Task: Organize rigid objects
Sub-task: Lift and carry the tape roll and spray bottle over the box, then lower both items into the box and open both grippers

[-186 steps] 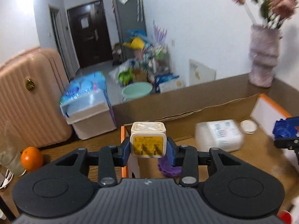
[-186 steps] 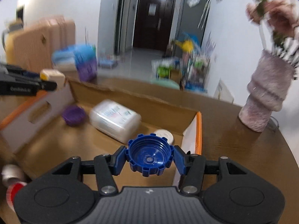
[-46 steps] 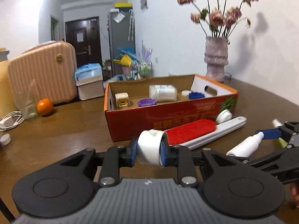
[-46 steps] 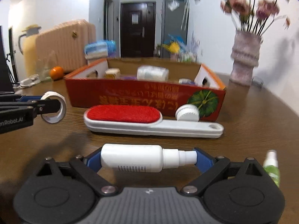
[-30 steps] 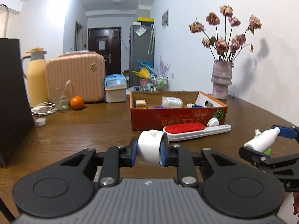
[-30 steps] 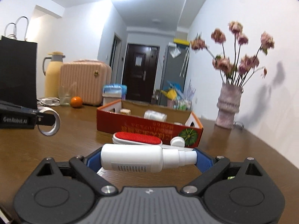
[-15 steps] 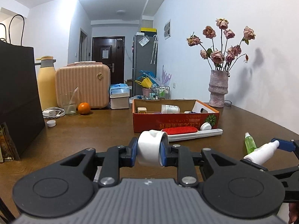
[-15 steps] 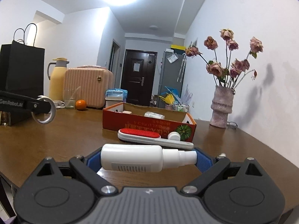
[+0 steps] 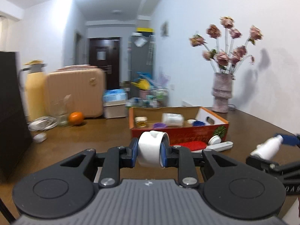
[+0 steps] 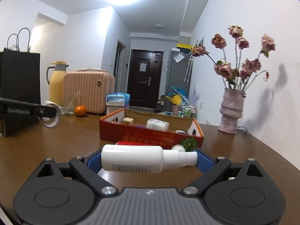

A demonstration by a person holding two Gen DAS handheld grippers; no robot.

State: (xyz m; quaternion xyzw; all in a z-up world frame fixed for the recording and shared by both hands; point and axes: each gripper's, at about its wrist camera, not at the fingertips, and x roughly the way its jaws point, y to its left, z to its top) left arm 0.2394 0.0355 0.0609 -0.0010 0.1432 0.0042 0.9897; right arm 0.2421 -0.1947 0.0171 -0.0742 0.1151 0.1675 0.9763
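Between the right claw (image 10: pixel 149 161) pads lies a white bottle (image 10: pixel 138 160) pinched end to end, nozzle rightward.

No readable text, box print blurred

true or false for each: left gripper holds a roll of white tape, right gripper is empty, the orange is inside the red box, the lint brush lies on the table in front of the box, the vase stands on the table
1. The left gripper holds a roll of white tape. True.
2. The right gripper is empty. False: it is shut on a white spray bottle, held lengthwise between its fingers.
3. The orange is inside the red box. False: it sits on the table, well off to the box's left, near a glass.
4. The lint brush lies on the table in front of the box. True.
5. The vase of flowers stands on the table. True, to the right of the box.
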